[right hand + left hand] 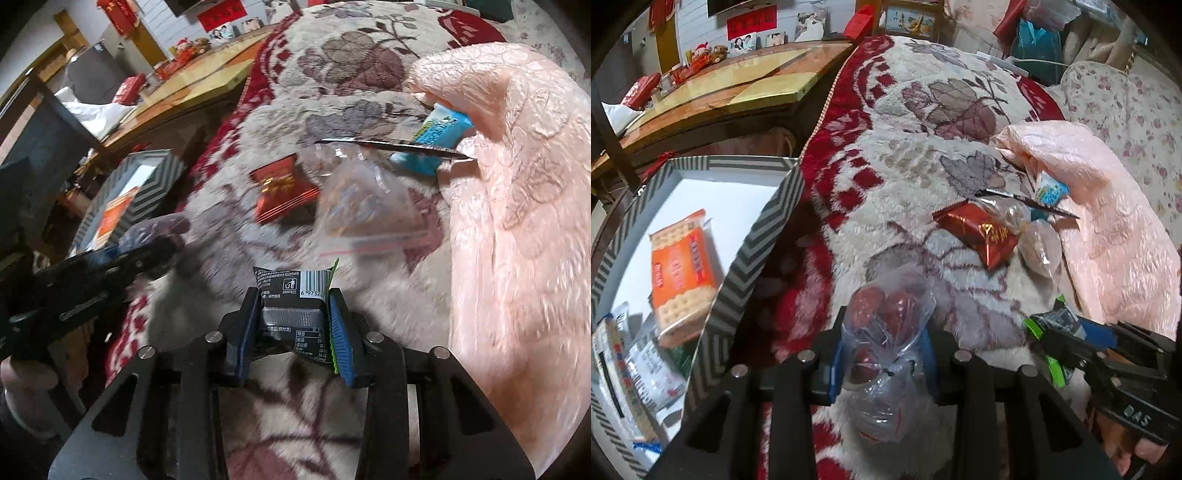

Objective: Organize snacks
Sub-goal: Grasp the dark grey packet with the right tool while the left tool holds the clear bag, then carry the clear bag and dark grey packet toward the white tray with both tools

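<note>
Fleecy floral blanket (923,110) bears snacks; left gripper (882,354) clamps a date bag (886,332), right gripper (293,325) a black packet (291,295).

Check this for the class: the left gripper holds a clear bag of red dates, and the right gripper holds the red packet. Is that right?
One slip. The right gripper is shut on a black packet, as the right wrist view shows; the red packet lies on the blanket. The left gripper does hold the bag of dates.
</note>
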Demonstrator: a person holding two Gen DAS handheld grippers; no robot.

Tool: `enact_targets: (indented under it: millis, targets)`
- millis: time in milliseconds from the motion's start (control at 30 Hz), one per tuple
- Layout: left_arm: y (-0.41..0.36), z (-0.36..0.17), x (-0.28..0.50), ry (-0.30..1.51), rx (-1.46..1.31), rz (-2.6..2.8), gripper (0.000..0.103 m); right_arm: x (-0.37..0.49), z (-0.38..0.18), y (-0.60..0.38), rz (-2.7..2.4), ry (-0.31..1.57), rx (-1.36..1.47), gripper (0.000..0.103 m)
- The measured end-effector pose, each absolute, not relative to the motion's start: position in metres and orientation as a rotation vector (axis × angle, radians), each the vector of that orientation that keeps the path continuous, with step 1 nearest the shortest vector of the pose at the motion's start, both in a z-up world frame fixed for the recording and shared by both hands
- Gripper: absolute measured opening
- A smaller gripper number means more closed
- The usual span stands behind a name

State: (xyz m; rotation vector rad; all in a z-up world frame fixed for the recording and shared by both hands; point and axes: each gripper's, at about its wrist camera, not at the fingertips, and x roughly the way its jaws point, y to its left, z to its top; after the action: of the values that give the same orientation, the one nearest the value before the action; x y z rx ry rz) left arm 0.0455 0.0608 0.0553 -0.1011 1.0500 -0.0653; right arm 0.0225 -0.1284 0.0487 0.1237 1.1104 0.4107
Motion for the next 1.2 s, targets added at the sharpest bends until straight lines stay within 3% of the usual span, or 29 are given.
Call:
enact_targets:
  millis: [467, 1200]
  targets:
    - [0.090, 0.084, 0.012, 0.979, -0.109, -0.007, 0.037, -0.007, 0.085, -0.085, 0.491, 1.028, 0.051, 0.035]
    - [0.125, 0.093, -0.013, 0.949, -0.152, 0.059, 0.037, -0.026, 0.093, -0.038, 0.559, 1.029, -0.034, 0.035]
